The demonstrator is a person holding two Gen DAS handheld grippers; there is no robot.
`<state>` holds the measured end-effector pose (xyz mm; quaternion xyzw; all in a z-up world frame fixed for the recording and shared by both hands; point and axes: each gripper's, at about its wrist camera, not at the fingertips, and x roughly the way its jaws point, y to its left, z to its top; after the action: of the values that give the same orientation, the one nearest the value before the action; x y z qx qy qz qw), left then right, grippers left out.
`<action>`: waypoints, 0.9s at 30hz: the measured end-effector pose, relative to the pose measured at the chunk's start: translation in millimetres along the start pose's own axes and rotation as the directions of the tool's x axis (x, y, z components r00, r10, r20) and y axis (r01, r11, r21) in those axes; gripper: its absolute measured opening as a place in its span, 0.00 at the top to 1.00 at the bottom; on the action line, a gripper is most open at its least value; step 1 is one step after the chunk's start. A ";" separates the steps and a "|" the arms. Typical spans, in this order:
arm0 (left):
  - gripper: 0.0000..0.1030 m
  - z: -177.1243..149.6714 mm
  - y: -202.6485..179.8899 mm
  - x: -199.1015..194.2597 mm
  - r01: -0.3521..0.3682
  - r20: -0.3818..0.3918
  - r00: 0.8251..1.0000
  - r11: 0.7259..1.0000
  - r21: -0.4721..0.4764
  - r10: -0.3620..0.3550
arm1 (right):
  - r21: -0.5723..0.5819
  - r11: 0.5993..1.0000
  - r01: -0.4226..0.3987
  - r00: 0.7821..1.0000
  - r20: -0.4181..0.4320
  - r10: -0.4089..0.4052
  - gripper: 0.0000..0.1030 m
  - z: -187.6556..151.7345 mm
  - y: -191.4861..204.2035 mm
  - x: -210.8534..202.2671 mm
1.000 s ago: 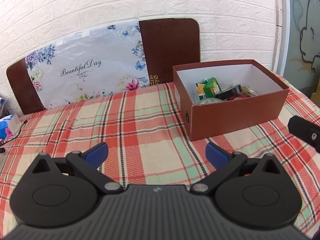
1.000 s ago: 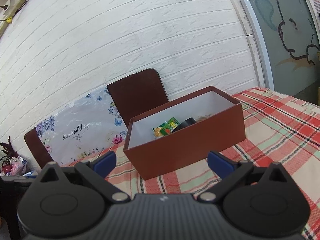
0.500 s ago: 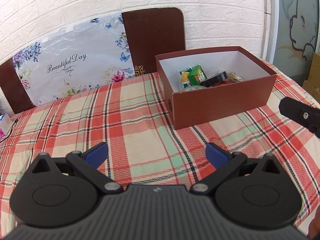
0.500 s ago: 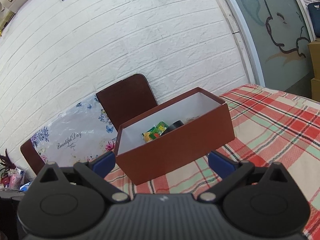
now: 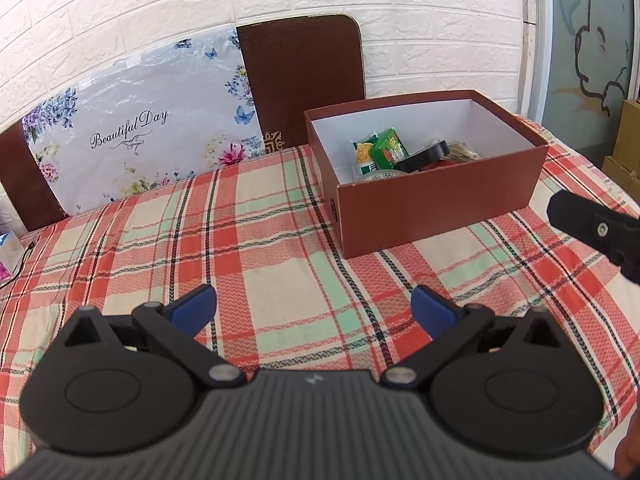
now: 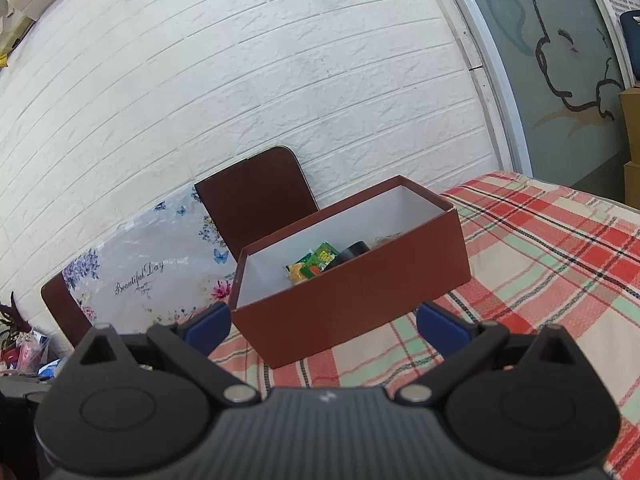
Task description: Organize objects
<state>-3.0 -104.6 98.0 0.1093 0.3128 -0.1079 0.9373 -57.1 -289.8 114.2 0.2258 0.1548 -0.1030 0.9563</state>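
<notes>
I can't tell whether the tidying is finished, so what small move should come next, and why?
Probably pull both claws back and stop. The left claw and right claw are open and empty, the packets and the black roll already lie inside the brown box, and nothing loose shows on the plaid tablecloth.

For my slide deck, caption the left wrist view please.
Open left gripper hovers over plaid tablecloth, facing the brown box holding packets and tape.
</notes>
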 end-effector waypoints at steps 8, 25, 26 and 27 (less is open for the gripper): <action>0.00 -0.9 1.7 1.2 0.002 -0.006 1.000 1.000 -0.001 -0.002 | -0.002 1.000 0.000 1.000 -0.011 0.000 0.00 -3.7 3.6 1.8; 0.00 -2.3 7.2 -2.1 -0.004 -0.004 1.000 1.000 -0.018 0.004 | -0.014 1.000 -0.007 1.000 -0.013 0.007 0.00 -4.2 7.3 -0.9; 0.00 -2.7 6.7 -2.0 -0.004 -0.004 1.000 1.000 -0.017 0.004 | -0.014 1.000 -0.007 1.000 -0.014 0.007 0.00 -4.7 7.8 -1.0; 0.00 -3.4 6.1 -2.1 -0.005 -0.006 1.000 1.000 -0.016 0.005 | -0.013 1.000 -0.008 1.000 -0.015 0.008 0.00 -5.3 7.7 -1.1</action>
<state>-4.8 -97.6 97.5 0.1029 0.3159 -0.1026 0.9376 -57.4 -280.5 113.1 0.2208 0.1615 -0.0966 0.9570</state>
